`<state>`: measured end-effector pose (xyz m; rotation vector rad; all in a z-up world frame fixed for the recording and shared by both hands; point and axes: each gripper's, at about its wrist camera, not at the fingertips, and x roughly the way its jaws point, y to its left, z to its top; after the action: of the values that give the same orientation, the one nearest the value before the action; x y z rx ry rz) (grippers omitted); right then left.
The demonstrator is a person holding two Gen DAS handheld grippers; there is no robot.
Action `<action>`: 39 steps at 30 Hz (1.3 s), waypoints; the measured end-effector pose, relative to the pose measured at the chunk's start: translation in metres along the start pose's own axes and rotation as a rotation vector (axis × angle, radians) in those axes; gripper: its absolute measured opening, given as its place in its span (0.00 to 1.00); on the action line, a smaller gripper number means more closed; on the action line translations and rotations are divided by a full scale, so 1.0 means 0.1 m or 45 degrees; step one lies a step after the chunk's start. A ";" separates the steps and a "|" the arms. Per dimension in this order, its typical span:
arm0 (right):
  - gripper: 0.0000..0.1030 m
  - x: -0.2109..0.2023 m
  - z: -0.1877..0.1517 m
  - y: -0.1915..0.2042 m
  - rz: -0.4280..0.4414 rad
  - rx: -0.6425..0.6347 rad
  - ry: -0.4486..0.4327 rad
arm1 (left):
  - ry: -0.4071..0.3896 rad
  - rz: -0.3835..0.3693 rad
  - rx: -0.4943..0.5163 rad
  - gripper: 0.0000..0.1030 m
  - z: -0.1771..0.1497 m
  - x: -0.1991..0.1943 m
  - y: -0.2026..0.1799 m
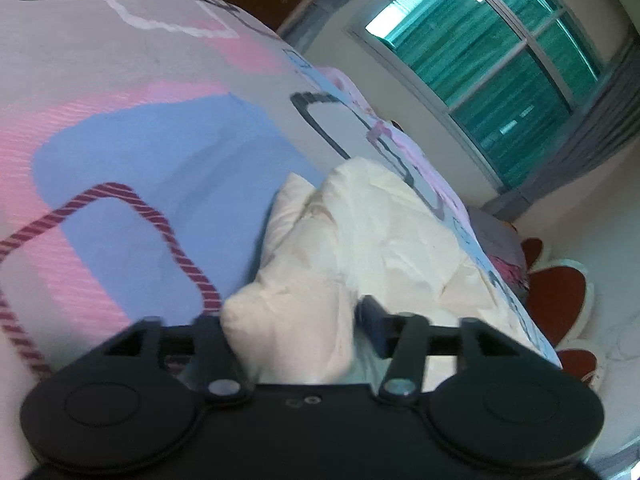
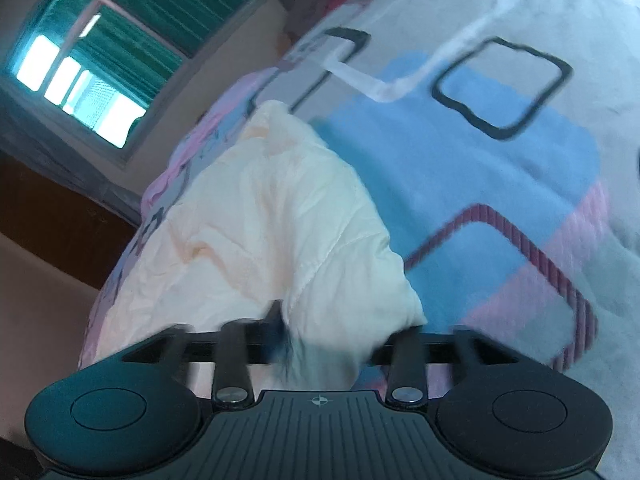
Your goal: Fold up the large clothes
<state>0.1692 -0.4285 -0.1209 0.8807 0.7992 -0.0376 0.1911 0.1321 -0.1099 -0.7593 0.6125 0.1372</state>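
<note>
Both grippers are seen with jaws parted: the left gripper (image 1: 296, 332) and the right gripper (image 2: 332, 336) each have a fold of the cream garment (image 1: 360, 240) between the fingers, but no firm pinch can be seen. The garment is spread on the patterned bedcover (image 1: 140, 140), near the bed edge below the window (image 1: 480, 72).

No readable text, labels, brands or numbers anywhere.

The garment (image 1: 372, 240) lies on the bed cover (image 1: 140, 160) along the bed's edge, its near end between the fingers of each gripper, with the window (image 1: 492, 72) far behind and a rug (image 1: 560, 292) on the floor beside.
</note>
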 end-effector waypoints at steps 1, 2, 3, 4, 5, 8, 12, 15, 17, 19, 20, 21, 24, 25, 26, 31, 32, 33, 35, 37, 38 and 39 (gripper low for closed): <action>0.72 -0.08 0.00 -0.04 -0.016 -0.006 -0.039 | -0.022 -0.015 -0.002 0.64 -0.03 -0.06 0.01; 0.72 -0.14 0.00 -0.08 -0.029 -0.006 -0.060 | -0.034 -0.035 -0.004 0.69 -0.04 -0.10 0.02; 0.72 -0.22 0.00 -0.12 -0.042 0.001 -0.089 | -0.033 -0.047 -0.010 0.74 -0.05 -0.12 0.02; 0.70 -0.33 0.00 -0.14 -0.061 0.008 -0.142 | -0.030 -0.059 -0.018 0.74 -0.05 -0.13 0.04; 0.55 -0.43 -0.01 -0.14 -0.072 0.002 -0.199 | -0.024 -0.062 -0.029 0.74 -0.06 -0.14 0.06; 0.19 -0.59 -0.04 -0.01 -0.084 -0.046 -0.284 | -0.002 -0.071 -0.079 0.72 -0.08 -0.09 0.11; 0.10 -0.55 -0.12 0.41 -0.035 -0.211 -0.281 | 0.000 -0.084 -0.133 0.67 -0.04 -0.02 0.14; 0.10 -0.41 -0.22 0.75 0.017 -0.331 -0.230 | 0.002 -0.078 -0.148 0.65 -0.01 0.02 0.15; 0.10 -0.29 -0.33 0.95 0.054 -0.401 -0.188 | 0.000 -0.084 -0.154 0.65 0.01 0.04 0.17; 0.10 -0.15 -0.44 1.12 0.073 -0.458 -0.148 | 0.012 -0.087 -0.139 0.61 0.00 0.06 0.16; 0.10 -0.08 -0.49 1.20 0.090 -0.476 -0.122 | 0.019 -0.079 -0.126 0.59 0.00 0.07 0.15; 0.10 0.00 -0.56 1.27 0.098 -0.492 -0.106 | 0.018 -0.072 -0.113 0.58 -0.01 0.07 0.14; 0.10 0.21 -0.69 1.51 0.118 -0.549 -0.057 | 0.018 -0.080 -0.117 0.50 -0.02 0.07 0.14; 0.10 0.26 -0.70 1.56 0.120 -0.562 -0.046 | 0.023 -0.091 -0.119 0.46 -0.01 0.07 0.14; 0.10 0.33 -0.73 1.62 0.124 -0.577 -0.039 | 0.029 -0.096 -0.117 0.45 -0.01 0.07 0.15; 0.10 0.59 -0.82 1.81 0.131 -0.620 -0.007 | 0.064 -0.123 -0.110 0.38 0.02 0.06 0.14; 0.10 0.64 -0.83 1.83 0.126 -0.626 0.001 | 0.067 -0.130 -0.109 0.37 0.03 0.06 0.14; 0.10 0.69 -0.85 1.84 0.119 -0.631 0.014 | 0.071 -0.134 -0.110 0.37 0.04 0.05 0.14; 0.10 0.79 -0.89 1.86 0.097 -0.648 0.045 | 0.083 -0.135 -0.112 0.37 0.05 0.06 0.14; 0.10 0.94 -0.91 1.84 0.050 -0.675 0.093 | 0.094 -0.138 -0.101 0.37 0.07 0.07 0.13; 0.10 0.99 -0.92 1.83 0.036 -0.683 0.104 | 0.100 -0.143 -0.103 0.37 0.08 0.07 0.14; 0.10 1.03 -0.93 1.82 0.025 -0.694 0.110 | 0.105 -0.149 -0.102 0.37 0.08 0.08 0.14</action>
<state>0.2485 -0.2145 -0.0986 0.3745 0.8267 0.2282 0.1966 0.1472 -0.1180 -0.8793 0.6422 0.0231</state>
